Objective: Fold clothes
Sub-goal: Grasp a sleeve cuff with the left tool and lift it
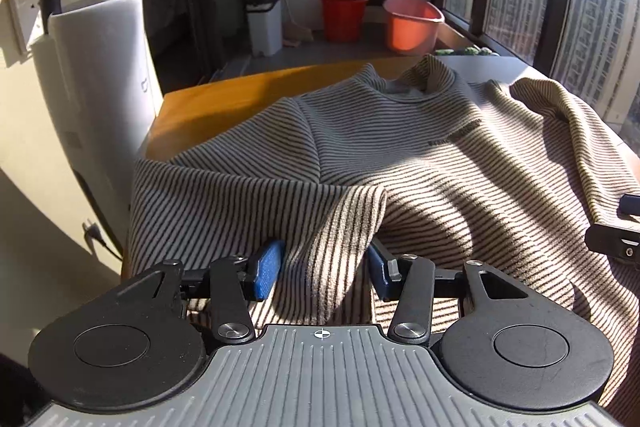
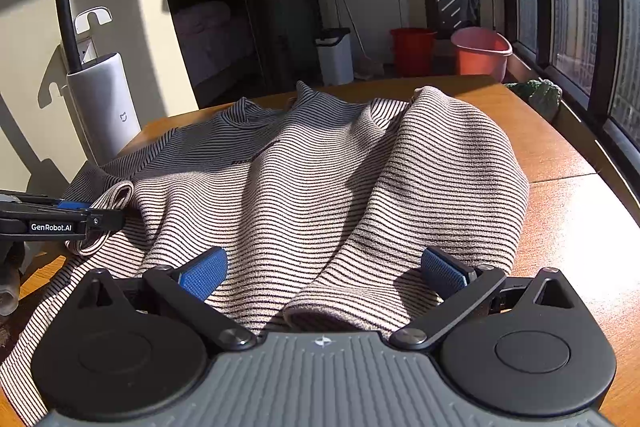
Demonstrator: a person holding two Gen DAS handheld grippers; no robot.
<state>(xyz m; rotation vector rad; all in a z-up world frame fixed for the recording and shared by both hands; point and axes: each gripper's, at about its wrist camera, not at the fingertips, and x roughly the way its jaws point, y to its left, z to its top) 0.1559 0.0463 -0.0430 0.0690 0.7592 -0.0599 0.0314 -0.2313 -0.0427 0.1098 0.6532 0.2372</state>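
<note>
A striped beige-and-black sweater [image 1: 400, 147] lies spread on a wooden table [image 1: 224, 103], collar at the far side. My left gripper [image 1: 326, 271] is open, its blue pads either side of a raised sleeve fold [image 1: 344, 227] at the near edge. In the right wrist view the sweater [image 2: 340, 179] fills the middle, its right sleeve folded over the body. My right gripper [image 2: 324, 273] is wide open with the sleeve cuff [image 2: 340, 311] lying between its pads. The left gripper [image 2: 80, 217] shows at the far left by the other cuff; its jaws are unclear there.
A white air purifier [image 1: 100, 83] stands left of the table. A white bin [image 1: 264, 23], red bucket [image 1: 342, 15] and pink basin [image 1: 412, 27] sit on the floor beyond. Windows run along the right. Bare table [image 2: 572, 227] lies right of the sweater.
</note>
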